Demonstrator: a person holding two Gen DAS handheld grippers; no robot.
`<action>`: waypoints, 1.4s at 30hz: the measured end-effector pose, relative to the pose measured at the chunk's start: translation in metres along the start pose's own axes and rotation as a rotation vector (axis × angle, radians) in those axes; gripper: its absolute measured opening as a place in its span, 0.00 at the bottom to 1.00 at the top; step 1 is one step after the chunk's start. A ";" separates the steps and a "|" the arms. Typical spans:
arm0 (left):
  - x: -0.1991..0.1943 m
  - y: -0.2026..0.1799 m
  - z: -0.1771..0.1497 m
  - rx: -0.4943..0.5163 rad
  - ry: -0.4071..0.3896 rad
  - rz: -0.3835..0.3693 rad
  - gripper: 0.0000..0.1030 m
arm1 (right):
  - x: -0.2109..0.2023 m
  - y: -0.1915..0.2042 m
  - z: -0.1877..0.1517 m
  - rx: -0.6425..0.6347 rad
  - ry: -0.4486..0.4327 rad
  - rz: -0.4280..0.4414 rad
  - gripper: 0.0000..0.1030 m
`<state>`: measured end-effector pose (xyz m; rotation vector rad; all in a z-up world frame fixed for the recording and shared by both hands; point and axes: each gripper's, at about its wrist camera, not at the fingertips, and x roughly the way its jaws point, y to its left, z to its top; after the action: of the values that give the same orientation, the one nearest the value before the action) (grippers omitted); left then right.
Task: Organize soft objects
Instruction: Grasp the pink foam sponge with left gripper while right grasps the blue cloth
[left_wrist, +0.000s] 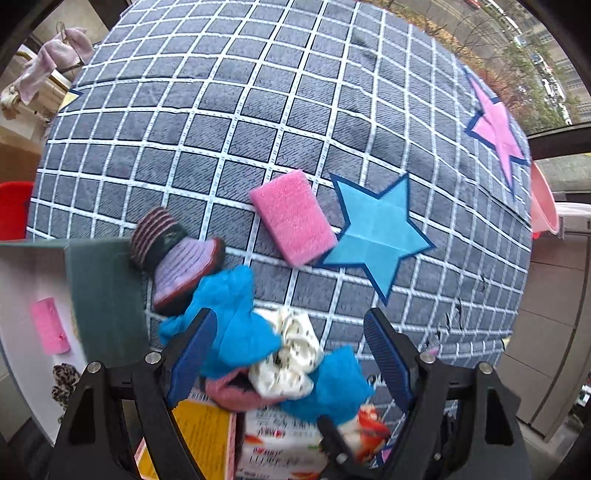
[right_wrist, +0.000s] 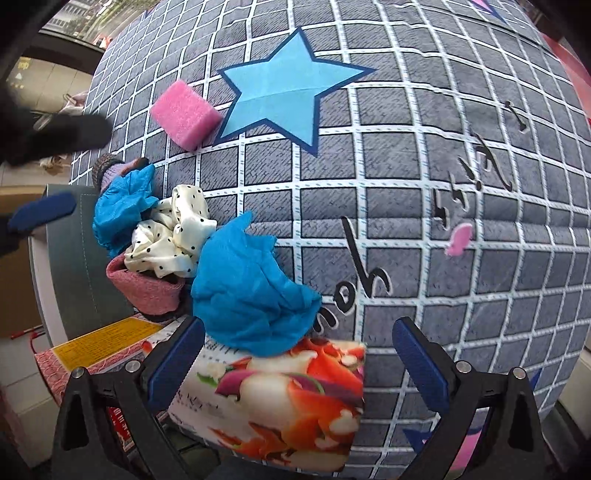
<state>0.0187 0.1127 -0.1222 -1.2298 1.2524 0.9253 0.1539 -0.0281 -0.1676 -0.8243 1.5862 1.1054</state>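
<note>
**Currently: both grippers spread wide over soft-item pile, nothing grasped**

1. Left gripper (left_wrist: 290, 347) – jaws wide apart, blue pads (left_wrist: 194, 356) clear of everything. Hangs above pile; holds nothing.
2. Right gripper (right_wrist: 295, 354) – jaws likewise wide, empty. Blue cloth and printed pack lie below, betw. the fingers; no pad pressing on either.
3. Quilted grid cover (left_wrist: 258, 110) – grey w/ white lines, blue star patch (left_wrist: 376, 232), pink star patch (left_wrist: 495, 129). Carries all items below.
4. Pink sponge (left_wrist: 291, 216) – on cover, just beside blue star, apart from pile.
5. Striped sock (left_wrist: 177, 254) – purple/dark, at pile's far-left edge, next to grey-green box (left_wrist: 107, 299).
6. Blue cloths (left_wrist: 236, 321) – two crumpled pieces, either side of the scrunchie.
7. Polka-dot scrunchie (left_wrist: 291, 358) – cream, mid-pile, touching both blue cloths.
8. Pink knit item (right_wrist: 144, 288) – under scrunchie, at box edge.
9. Printed tissue pack (right_wrist: 288, 398) – flower/fruit print, nearest the cameras, partly under blue cloth.

View diffs:
- Left wrist only: pink roll (left_wrist: 50, 326) and leopard-print item (left_wrist: 64, 380) inside box; pink basin (left_wrist: 545, 201) off right edge; street and trees beyond.
- Right wrist only: black lettering (right_wrist: 369, 284) on cover; left gripper's blue pad (right_wrist: 42, 214) at pic edge.
</note>
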 end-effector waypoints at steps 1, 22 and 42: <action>0.006 -0.001 0.004 -0.004 0.007 0.010 0.82 | 0.004 0.003 0.002 -0.017 0.005 0.006 0.99; 0.072 -0.030 0.040 -0.051 -0.002 0.127 0.82 | -0.033 -0.081 0.034 0.055 -0.215 -0.196 0.99; 0.139 -0.081 0.055 -0.090 -0.011 0.111 1.00 | 0.021 -0.041 0.049 -0.136 -0.096 -0.129 1.00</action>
<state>0.1258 0.1372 -0.2519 -1.2329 1.2927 1.0783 0.2019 0.0036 -0.2029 -0.9365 1.3705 1.1516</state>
